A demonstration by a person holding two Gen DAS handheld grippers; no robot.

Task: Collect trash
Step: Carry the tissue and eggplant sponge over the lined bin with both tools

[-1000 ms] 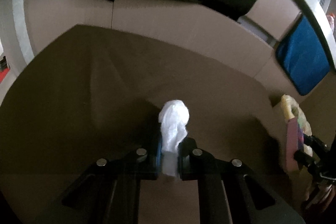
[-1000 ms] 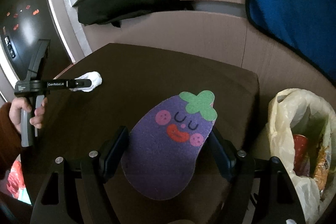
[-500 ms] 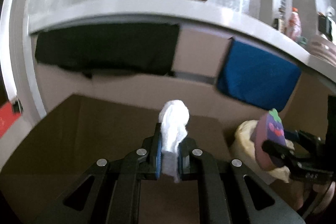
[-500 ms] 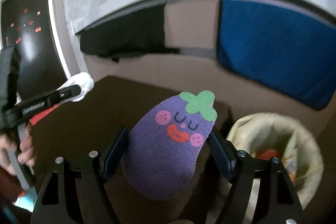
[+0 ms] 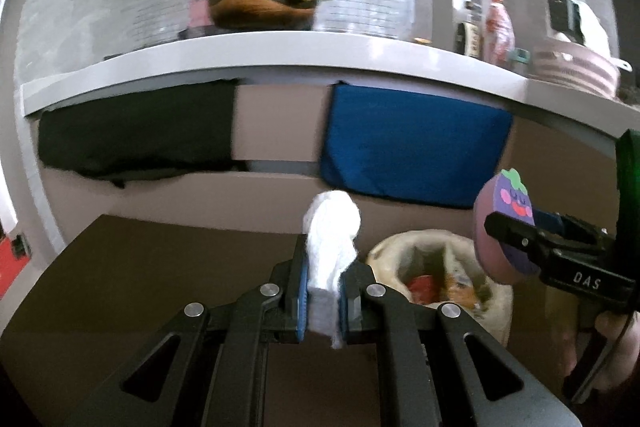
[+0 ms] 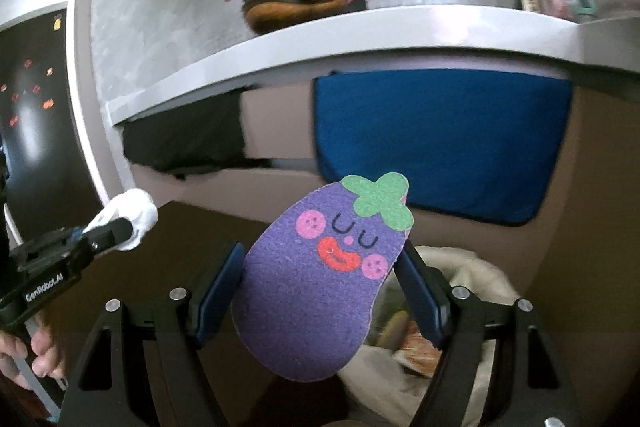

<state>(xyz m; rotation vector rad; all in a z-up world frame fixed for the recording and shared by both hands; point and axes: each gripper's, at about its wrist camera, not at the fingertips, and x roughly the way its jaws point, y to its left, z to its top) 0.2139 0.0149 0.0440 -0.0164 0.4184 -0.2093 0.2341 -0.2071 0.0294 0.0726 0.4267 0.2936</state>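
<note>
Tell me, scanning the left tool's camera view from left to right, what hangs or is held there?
Black cloth → white tissue wad in the left tool → blue cloth → eggplant sponge in the right tool.

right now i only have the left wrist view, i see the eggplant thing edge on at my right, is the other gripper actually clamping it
Observer: Yes. In the right wrist view the right gripper has a pad pressed against each side edge of the purple eggplant sponge.
Operator: is the bag under it
Observer: Partly. The trash bag shows behind and below the sponge's right side.
Operator: and my tissue from over there
Observer: The white tissue wad sticks out past the left gripper, above the brown table, left of the bag.
</note>
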